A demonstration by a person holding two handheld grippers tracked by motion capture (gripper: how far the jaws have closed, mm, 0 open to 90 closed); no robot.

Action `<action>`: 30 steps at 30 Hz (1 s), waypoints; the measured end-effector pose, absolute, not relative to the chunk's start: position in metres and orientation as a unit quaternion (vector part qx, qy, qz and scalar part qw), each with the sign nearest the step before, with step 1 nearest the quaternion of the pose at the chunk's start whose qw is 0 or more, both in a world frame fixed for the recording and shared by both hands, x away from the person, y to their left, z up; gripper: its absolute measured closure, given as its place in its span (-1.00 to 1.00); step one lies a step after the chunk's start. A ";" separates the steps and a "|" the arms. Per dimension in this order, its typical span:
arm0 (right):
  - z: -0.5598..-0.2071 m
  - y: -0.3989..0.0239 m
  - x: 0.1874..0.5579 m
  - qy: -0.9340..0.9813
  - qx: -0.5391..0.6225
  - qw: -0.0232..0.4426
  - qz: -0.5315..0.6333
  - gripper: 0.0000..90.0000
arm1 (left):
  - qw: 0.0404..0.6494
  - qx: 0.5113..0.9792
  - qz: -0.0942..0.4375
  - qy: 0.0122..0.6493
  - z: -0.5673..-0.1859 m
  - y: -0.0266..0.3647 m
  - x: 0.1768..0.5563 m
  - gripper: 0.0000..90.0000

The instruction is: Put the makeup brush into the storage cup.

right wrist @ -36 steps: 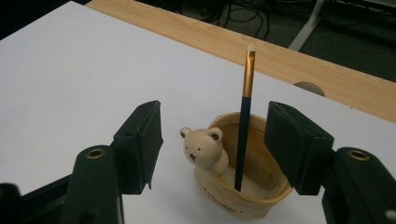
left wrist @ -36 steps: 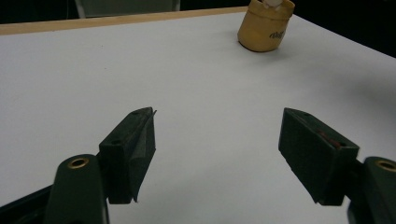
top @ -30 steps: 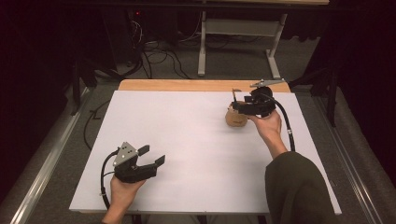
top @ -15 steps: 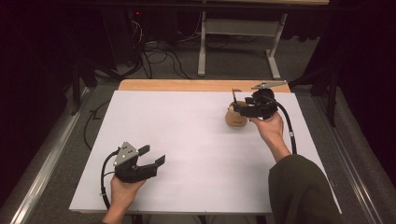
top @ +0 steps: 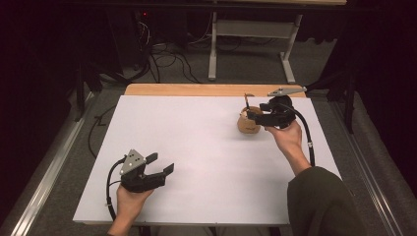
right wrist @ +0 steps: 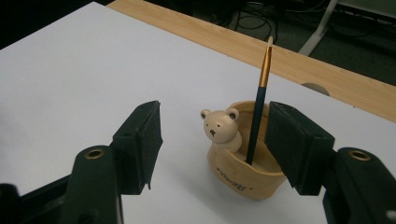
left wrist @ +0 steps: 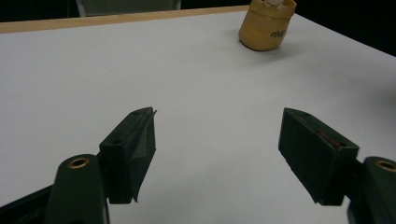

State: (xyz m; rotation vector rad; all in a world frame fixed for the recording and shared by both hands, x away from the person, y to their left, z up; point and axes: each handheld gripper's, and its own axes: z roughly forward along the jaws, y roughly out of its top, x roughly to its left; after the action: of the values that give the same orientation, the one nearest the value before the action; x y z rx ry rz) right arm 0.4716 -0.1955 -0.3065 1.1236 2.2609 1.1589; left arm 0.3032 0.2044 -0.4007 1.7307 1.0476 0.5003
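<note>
A tan cup (top: 247,125) with a small bear figure (right wrist: 220,126) on its rim stands at the far right of the white table (top: 196,142). A thin paintbrush (right wrist: 259,107) with a dark handle and gold ferrule stands upright in the cup (right wrist: 243,175). My right gripper (top: 254,116) hovers just right of the cup, open. In the right gripper view its jaws (right wrist: 215,126) flank the cup without pressing on it or the brush. My left gripper (top: 161,163) rests open at the near left, and nothing lies between its jaws (left wrist: 217,130). The cup (left wrist: 266,28) sits far ahead of it.
A wooden strip (top: 196,89) runs along the table's far edge. Beyond it are floor cables (top: 167,54) and a metal table frame (top: 255,34). A metal rail (top: 54,167) lies on the floor to the left.
The right gripper has drifted slightly back from the cup toward the person, jaws still open. The left gripper has not moved.
</note>
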 end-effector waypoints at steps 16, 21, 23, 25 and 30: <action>-0.306 -0.200 0.463 0.798 0.396 0.177 0.419 -0.15 | 0.505 0.716 0.207 0.435 -0.401 0.205 0.302 -0.38; -0.307 -0.200 0.460 0.799 0.392 0.177 0.419 -0.14 | 0.506 0.715 0.207 0.435 -0.400 0.205 0.302 -0.38; -0.308 -0.200 0.460 0.800 0.391 0.177 0.419 -0.14 | 0.504 0.717 0.207 0.435 -0.401 0.205 0.303 -0.38; -0.308 -0.201 0.459 0.800 0.391 0.178 0.419 -0.14 | 0.505 0.716 0.207 0.435 -0.401 0.205 0.303 -0.38; -0.310 -0.203 0.456 0.799 0.391 0.176 0.422 -0.14 | 0.505 0.716 0.208 0.435 -0.401 0.205 0.302 -0.38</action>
State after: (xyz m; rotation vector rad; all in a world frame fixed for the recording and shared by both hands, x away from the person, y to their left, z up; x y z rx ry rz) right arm 0.4557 -0.2035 -0.3104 1.1088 2.2619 1.1949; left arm 0.3023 0.2052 -0.4007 1.7275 1.0508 0.5010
